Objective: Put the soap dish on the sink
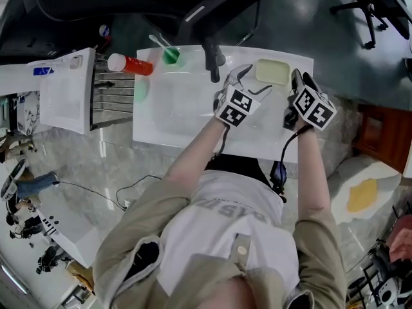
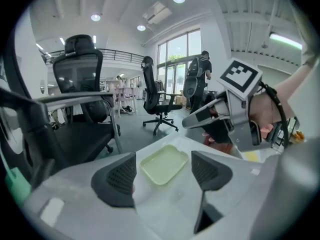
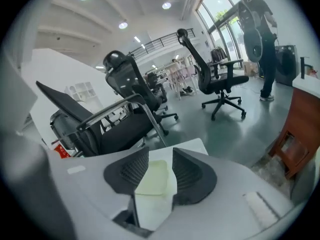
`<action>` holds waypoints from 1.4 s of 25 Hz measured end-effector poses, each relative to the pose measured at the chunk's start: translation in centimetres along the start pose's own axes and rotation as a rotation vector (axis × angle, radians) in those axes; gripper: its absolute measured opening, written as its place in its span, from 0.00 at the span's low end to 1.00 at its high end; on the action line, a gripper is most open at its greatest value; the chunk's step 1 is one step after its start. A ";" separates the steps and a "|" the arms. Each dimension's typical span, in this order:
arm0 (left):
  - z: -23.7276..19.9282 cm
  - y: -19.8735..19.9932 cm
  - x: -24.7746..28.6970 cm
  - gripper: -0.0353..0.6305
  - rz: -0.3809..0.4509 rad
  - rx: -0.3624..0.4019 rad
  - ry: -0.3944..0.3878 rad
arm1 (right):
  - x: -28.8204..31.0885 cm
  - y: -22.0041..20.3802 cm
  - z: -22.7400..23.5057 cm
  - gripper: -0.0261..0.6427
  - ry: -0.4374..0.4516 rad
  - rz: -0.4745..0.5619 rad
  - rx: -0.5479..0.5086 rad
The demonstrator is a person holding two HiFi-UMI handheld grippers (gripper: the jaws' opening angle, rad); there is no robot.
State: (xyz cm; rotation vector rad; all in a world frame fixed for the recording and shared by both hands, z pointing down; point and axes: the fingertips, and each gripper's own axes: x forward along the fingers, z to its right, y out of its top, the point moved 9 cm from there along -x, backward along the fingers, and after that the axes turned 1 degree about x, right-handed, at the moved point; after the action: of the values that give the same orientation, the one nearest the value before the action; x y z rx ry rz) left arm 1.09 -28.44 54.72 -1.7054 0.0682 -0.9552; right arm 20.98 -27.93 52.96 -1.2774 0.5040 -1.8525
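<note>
A grey-veined marble counter (image 1: 96,166) runs across the head view, and a white rectangular ceramic sink (image 1: 174,108) is set into it, directly in front of the person. Beyond the sink's far edge stands a black mesh-backed office chair (image 1: 161,5). A metal wire rack (image 1: 112,102) lies against the sink's left side. The left gripper (image 1: 243,76) and the right gripper (image 1: 301,82), each with a cube of square markers, are held over the sink's far right part, side by side and pointing away from the person and downward. The left gripper's jaws stand wide apart and grip nothing. In its own view the dish lies on the white surface beyond them, framed by the gap but untouched. The right gripper's jaws are parted by a narrower gap and are also empty, and the dish shows through the gap, below and ahead of the pads. The pale yellow-green rectangular plastic soap dish (image 1: 272,71) lies flat on the sink's ledge at its far right corner, just right of the black tap (image 1: 212,60) and between the two grippers' tips. A red bottle with a white cap (image 1: 129,64) lies on its side at the sink's far left corner, and a small green cup (image 1: 171,55) stands near it on the far ledge.
</note>
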 end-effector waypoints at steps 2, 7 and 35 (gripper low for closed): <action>0.2 1.5 -1.9 0.57 0.053 0.010 0.032 | -2.1 0.7 -0.7 0.27 0.029 0.060 -0.045; 0.8 4.3 -6.8 0.43 0.180 -0.009 0.120 | -7.8 2.2 -2.8 0.25 0.077 0.193 -0.175; 5.7 8.3 -19.0 0.06 0.484 0.065 0.391 | -21.2 2.4 -9.8 0.05 0.142 0.567 -0.532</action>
State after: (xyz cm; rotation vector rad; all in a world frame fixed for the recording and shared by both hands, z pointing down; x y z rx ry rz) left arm -4.73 -17.70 37.07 -1.3318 0.6696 -0.8929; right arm 16.39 -13.52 34.95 -1.1627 1.3527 -1.3684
